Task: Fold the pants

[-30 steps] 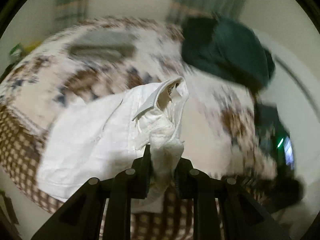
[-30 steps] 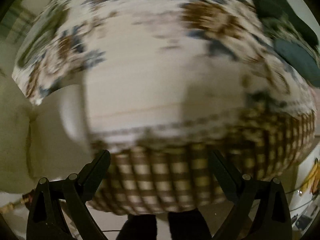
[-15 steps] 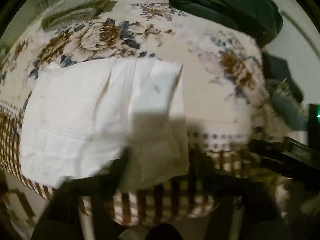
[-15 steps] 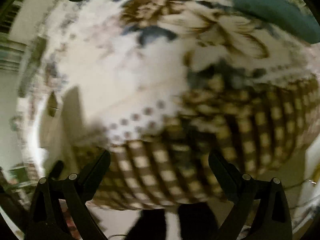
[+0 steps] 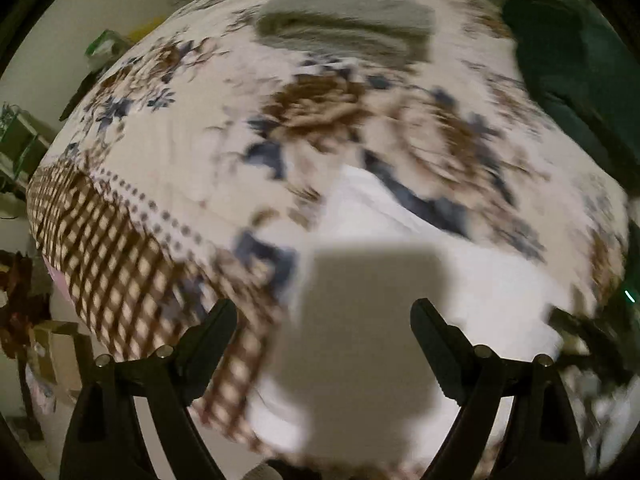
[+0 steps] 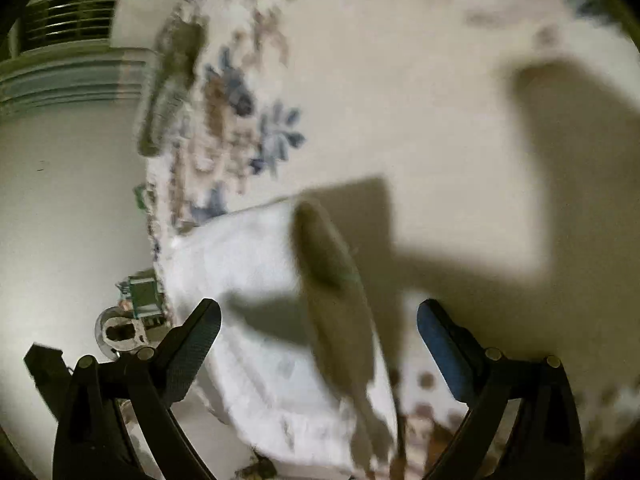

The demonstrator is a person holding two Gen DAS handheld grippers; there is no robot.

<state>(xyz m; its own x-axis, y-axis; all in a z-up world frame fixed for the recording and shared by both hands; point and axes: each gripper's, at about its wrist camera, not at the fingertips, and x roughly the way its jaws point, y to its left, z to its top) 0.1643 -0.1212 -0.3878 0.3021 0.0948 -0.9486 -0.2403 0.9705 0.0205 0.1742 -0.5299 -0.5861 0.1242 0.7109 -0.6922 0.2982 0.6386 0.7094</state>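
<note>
The white pants (image 5: pixel 460 280) lie flat and folded on the floral bedspread (image 5: pixel 192 152), near its checked front border. My left gripper (image 5: pixel 322 320) hovers over their near left part. Its jaws are opening, and nothing is pinched between them. A blocky shadow falls on the cloth under it. In the right wrist view the white pants (image 6: pixel 256 288) lie at the bed's edge. My right gripper (image 6: pixel 318 320) stands open above them, with a fold edge of the fabric between the fingers but not gripped. Both views are motion-blurred.
A folded grey garment (image 5: pixel 344 28) lies at the far side of the bed and a dark green pile (image 5: pixel 580 80) at the far right. The checked border (image 5: pixel 100 248) hangs over the bed's front edge. Small clutter (image 6: pixel 136 300) sits beside the bed, and window blinds (image 6: pixel 68 12) show beyond.
My left gripper let go of the bunched white fabric and opened, and the pants now lie flat. The left view swung left. The right view swung from the checked border onto the pants.
</note>
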